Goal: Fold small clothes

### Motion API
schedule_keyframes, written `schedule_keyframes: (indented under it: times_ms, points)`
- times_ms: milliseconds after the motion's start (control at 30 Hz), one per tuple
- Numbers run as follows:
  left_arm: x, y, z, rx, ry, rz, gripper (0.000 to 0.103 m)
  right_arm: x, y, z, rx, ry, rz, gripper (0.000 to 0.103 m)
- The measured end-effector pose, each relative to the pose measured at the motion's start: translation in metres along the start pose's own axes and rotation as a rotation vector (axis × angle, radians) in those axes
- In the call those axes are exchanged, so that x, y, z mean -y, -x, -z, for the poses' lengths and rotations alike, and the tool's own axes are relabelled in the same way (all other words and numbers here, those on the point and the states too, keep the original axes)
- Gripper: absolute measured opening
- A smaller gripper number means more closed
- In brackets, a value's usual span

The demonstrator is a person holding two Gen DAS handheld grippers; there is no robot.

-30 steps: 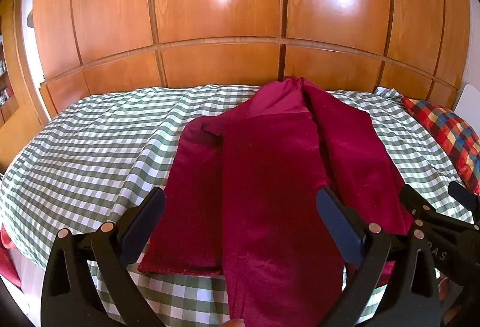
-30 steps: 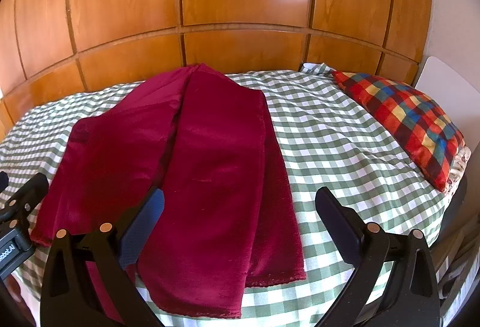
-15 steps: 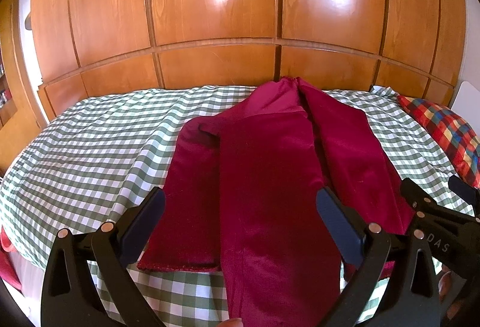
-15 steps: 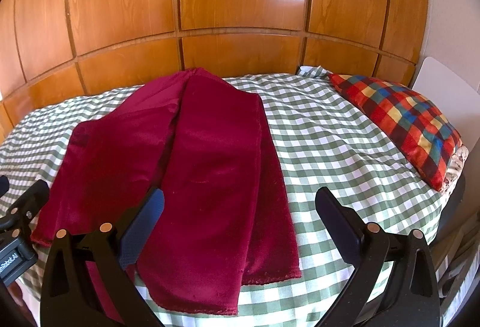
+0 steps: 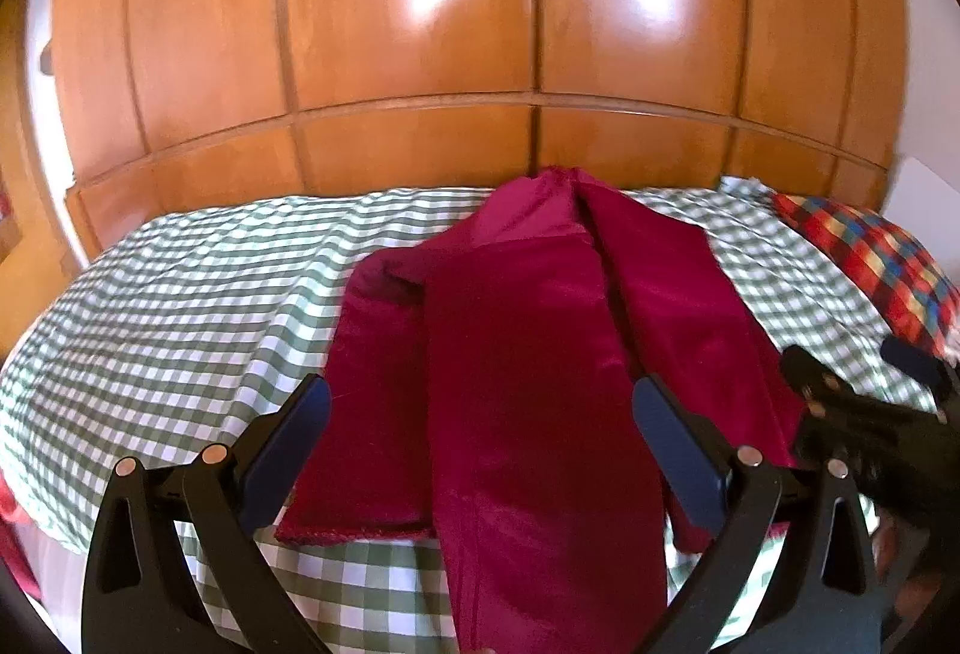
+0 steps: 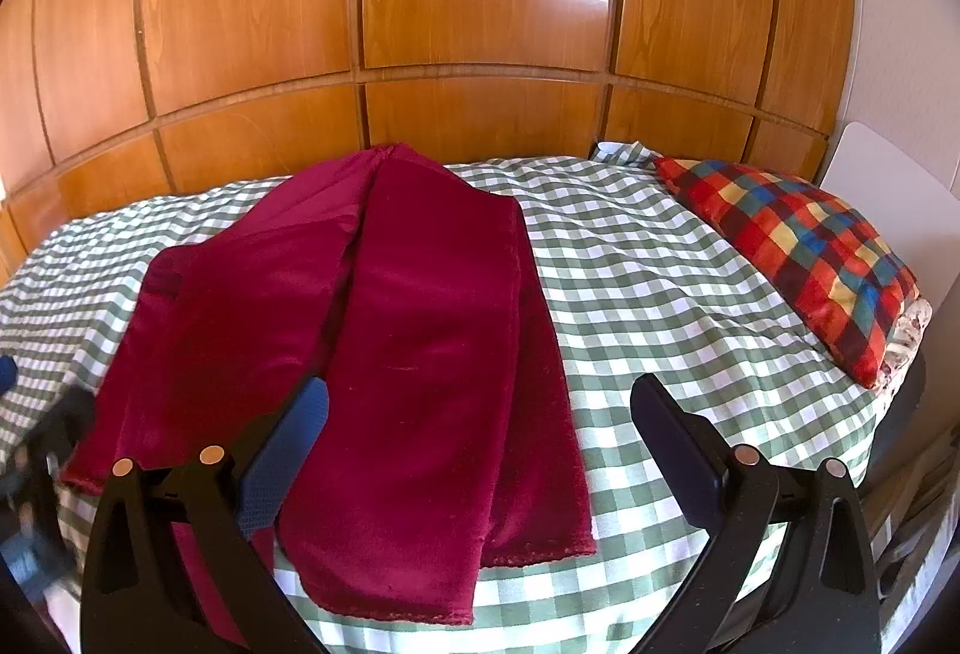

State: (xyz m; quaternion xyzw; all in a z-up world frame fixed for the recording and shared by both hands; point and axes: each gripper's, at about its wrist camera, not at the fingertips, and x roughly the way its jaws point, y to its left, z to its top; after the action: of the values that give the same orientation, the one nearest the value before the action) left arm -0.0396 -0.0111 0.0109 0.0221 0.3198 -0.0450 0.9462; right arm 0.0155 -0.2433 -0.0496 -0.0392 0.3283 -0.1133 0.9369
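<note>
A dark red pair of trousers (image 5: 528, 366) (image 6: 414, 354) lies lengthwise on the green-checked bed, its two legs overlapping and their hems at the near edge. My left gripper (image 5: 480, 426) hovers open above the near end of the legs, with nothing between its fingers. My right gripper (image 6: 480, 426) is also open, above the right leg's hem and the bare cover beside it. In the left wrist view the right gripper (image 5: 864, 414) shows at the right edge. In the right wrist view the left gripper (image 6: 36, 450) appears blurred at the left edge.
The checked bed cover (image 5: 168, 306) (image 6: 660, 294) spreads wide on both sides of the garment. A multicoloured plaid pillow (image 6: 798, 252) (image 5: 870, 258) lies at the right. Wooden wardrobe panels (image 5: 480, 54) rise behind the bed. A white board (image 6: 882, 186) stands at the far right.
Both grippers have drawn back and up a little from the bed, so the trousers sit lower and farther away in view. The left gripper looks blurred with motion in the right wrist view.
</note>
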Motion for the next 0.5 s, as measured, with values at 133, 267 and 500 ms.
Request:
schedule_keyframes:
  times_ms: [133, 267, 500]
  points:
    - [0.004, 0.001, 0.017, -0.039, -0.061, 0.124, 0.1, 0.002, -0.003, 0.002, -0.023, -0.004, -0.004, 0.1]
    - [0.018, -0.003, 0.042, -0.087, -0.184, 0.202, 0.1, 0.004, -0.008, 0.006, -0.043, 0.0, -0.003, 0.1]
    - [0.039, -0.038, 0.082, -0.232, -0.325, 0.234, 0.072, 0.009, -0.016, 0.006, -0.072, 0.005, -0.019, 0.1]
